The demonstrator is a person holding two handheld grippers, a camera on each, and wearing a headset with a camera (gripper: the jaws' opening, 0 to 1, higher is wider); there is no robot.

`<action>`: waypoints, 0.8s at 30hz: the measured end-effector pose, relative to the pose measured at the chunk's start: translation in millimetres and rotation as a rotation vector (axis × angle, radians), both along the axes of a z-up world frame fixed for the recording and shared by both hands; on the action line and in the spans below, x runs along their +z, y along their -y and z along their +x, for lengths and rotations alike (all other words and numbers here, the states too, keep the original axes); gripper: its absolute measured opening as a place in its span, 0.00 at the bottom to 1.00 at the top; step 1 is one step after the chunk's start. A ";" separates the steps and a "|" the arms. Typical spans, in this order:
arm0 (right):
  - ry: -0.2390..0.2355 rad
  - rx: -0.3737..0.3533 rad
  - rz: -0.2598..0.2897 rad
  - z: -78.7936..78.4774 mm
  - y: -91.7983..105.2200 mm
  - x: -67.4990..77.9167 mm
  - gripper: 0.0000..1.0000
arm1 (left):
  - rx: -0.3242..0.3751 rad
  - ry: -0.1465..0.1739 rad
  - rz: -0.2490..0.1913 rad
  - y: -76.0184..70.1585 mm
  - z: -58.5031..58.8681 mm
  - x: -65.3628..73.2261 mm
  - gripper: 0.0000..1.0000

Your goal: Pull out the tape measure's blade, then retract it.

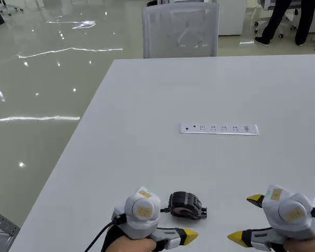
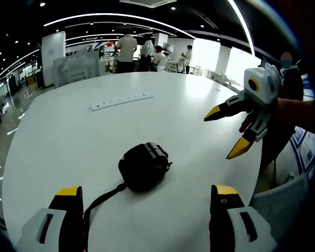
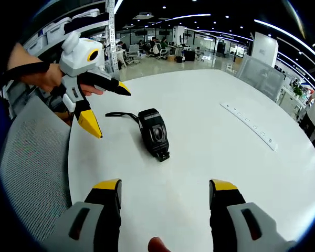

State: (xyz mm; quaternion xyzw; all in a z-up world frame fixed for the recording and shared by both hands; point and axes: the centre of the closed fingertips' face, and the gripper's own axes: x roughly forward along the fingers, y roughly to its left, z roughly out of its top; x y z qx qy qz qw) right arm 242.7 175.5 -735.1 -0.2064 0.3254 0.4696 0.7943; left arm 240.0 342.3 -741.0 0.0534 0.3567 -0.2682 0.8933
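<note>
While left tool (image 3: 113, 114) and right tool (image 1: 241, 218) gape, one tape measure (image 1: 186, 205)

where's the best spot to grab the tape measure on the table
Likely the black tape measure case, across its narrow edges, since it lies flat. Come with the left gripper from the strap end; that leaves what looks like the blade end facing the right gripper.

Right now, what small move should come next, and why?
Probably ease the left gripper forward and close its fingers on the tape measure: it lies untouched on the table between that and the right gripper, both open, blade not out, strap towards the left.
</note>
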 end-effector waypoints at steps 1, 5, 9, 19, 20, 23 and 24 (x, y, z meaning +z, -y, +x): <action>0.003 -0.008 0.003 -1.1 1.9 1.2 0.65 | -0.001 -0.003 0.000 -2.3 -1.6 -0.6 0.98; -0.001 -0.052 0.016 -7.5 11.6 6.1 0.70 | -0.008 -0.006 0.003 -12.8 -10.1 -1.1 1.00; -0.007 -0.081 0.028 -15.3 17.8 12.2 0.74 | -0.003 -0.011 -0.005 -22.4 -15.1 1.0 1.00; -0.039 -0.172 0.065 -35.4 33.0 28.5 0.86 | -0.041 -0.001 -0.020 -36.6 -24.5 14.5 1.00; -0.045 -0.185 0.070 -38.3 35.8 30.4 0.86 | -0.049 -0.007 -0.034 -36.8 -27.9 17.0 1.00; -0.045 -0.217 0.066 -44.2 45.5 34.0 0.89 | -0.064 -0.021 -0.036 -40.9 -36.6 19.5 1.00; -0.051 -0.236 0.070 -45.5 48.6 34.7 0.90 | -0.068 -0.022 -0.030 -42.7 -39.0 20.4 1.00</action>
